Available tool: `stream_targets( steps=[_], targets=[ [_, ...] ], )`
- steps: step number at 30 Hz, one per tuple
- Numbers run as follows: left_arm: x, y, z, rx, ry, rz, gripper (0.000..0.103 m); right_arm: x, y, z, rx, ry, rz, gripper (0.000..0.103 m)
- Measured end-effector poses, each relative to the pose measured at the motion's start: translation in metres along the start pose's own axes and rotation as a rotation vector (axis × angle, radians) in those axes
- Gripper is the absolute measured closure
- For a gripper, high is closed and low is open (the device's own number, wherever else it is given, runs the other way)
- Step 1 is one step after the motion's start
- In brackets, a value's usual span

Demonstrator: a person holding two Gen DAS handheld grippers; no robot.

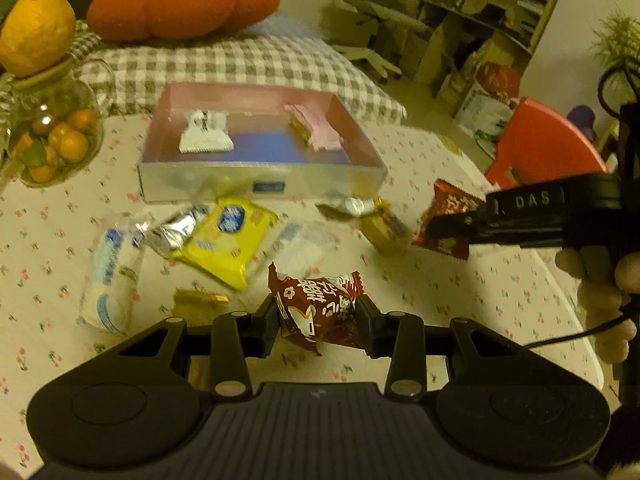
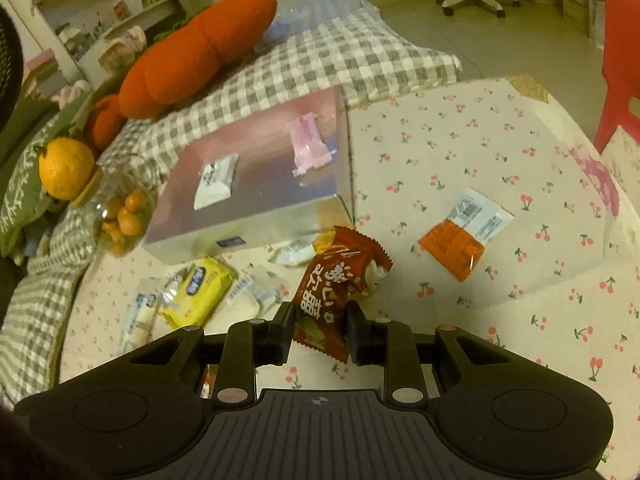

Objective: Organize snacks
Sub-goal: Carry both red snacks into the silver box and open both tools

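My left gripper [image 1: 317,320] is shut on a dark red snack packet [image 1: 316,308], held a little above the tablecloth. My right gripper [image 2: 319,330] is shut on a second dark red packet [image 2: 334,288]; in the left wrist view that gripper [image 1: 448,232] reaches in from the right with its red packet [image 1: 444,220]. Behind them stands a shallow clear box [image 1: 260,188] [image 2: 248,228] holding a white packet [image 1: 206,132] [image 2: 216,180] and a pink packet [image 1: 316,128] [image 2: 308,146]. A yellow packet [image 1: 228,236] [image 2: 198,288], white packets [image 1: 108,276] and gold ones [image 1: 380,224] lie loose before the box.
An orange and white packet [image 2: 464,232] lies alone to the right on the cherry-print cloth [image 2: 520,300]. A glass jar of small oranges [image 1: 56,136] [image 2: 120,216] stands left of the box. A red chair [image 1: 548,148] is at the table's right edge; a checked blanket [image 1: 240,64] lies behind.
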State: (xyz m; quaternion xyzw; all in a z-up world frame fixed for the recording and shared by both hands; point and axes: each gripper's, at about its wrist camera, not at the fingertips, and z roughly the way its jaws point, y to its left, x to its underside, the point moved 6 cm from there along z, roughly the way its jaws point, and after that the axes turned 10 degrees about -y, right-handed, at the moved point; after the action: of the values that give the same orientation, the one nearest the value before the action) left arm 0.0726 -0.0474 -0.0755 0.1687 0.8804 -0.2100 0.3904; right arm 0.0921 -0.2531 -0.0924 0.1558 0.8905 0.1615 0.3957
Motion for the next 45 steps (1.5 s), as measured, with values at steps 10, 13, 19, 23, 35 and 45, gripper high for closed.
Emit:
stream_targets(
  steps=[10, 13, 19, 23, 35, 45],
  targets=[
    [-0.035, 0.019, 0.001, -0.052, -0.079, -0.063, 0.066, -0.026, 0.01, -0.002, -0.044, -0.053, 0.042, 0.078],
    [-0.043, 0.024, 0.004, -0.061, -0.097, -0.087, 0.066, -0.035, 0.013, 0.001, -0.061, -0.074, 0.057, 0.077],
    [-0.055, 0.031, 0.012, -0.08, -0.118, -0.128, 0.066, -0.055, 0.018, 0.021, -0.112, -0.11, 0.113, 0.077],
    [-0.061, 0.035, 0.017, -0.089, -0.129, -0.148, 0.066, -0.062, 0.017, 0.041, -0.128, -0.115, 0.153, 0.076],
    [-0.068, 0.041, 0.042, -0.129, -0.13, -0.19, 0.066, -0.055, 0.011, 0.079, -0.131, -0.094, 0.208, 0.074],
    [-0.083, 0.048, 0.069, -0.174, -0.116, -0.158, 0.066, -0.055, 0.009, 0.07, -0.13, -0.079, 0.175, 0.066]
  ],
)
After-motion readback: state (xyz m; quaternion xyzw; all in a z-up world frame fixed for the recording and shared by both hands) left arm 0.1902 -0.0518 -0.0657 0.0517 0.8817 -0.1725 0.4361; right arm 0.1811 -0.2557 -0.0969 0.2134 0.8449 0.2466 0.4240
